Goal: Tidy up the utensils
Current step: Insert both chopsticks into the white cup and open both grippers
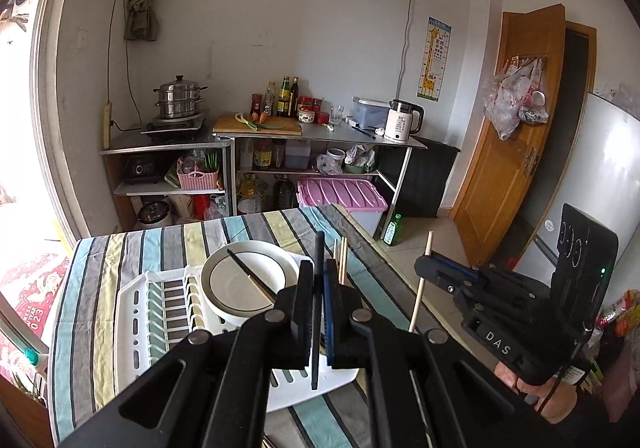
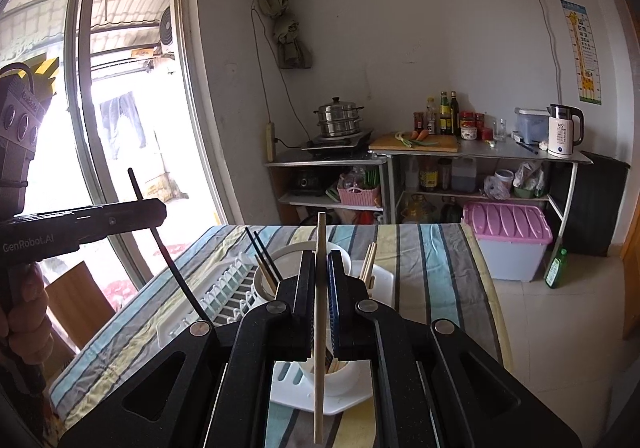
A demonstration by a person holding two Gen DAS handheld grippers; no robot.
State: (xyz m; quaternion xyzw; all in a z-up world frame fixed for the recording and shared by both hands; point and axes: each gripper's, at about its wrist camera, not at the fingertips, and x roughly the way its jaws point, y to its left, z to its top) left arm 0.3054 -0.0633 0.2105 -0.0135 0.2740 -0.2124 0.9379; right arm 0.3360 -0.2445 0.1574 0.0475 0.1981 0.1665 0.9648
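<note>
Left tool (image 1: 319,288) tight on black chopstick (image 1: 318,328), right tool (image 2: 319,288) on wooden chopstick (image 2: 319,328), both above rack (image 1: 136,312) w/ bowl (image 1: 216,268).

Two wrist-mounted fisheye views above a striped table (image 1: 132,248).
Each camera sits close behind its own jaws, angled slightly downward toward 12 o'clock. Both share the white dish rack (image 1: 160,312), the far kitchen shelves (image 2: 460,168), and each other's gripper, at 3 and 9 o'clock.
</note>
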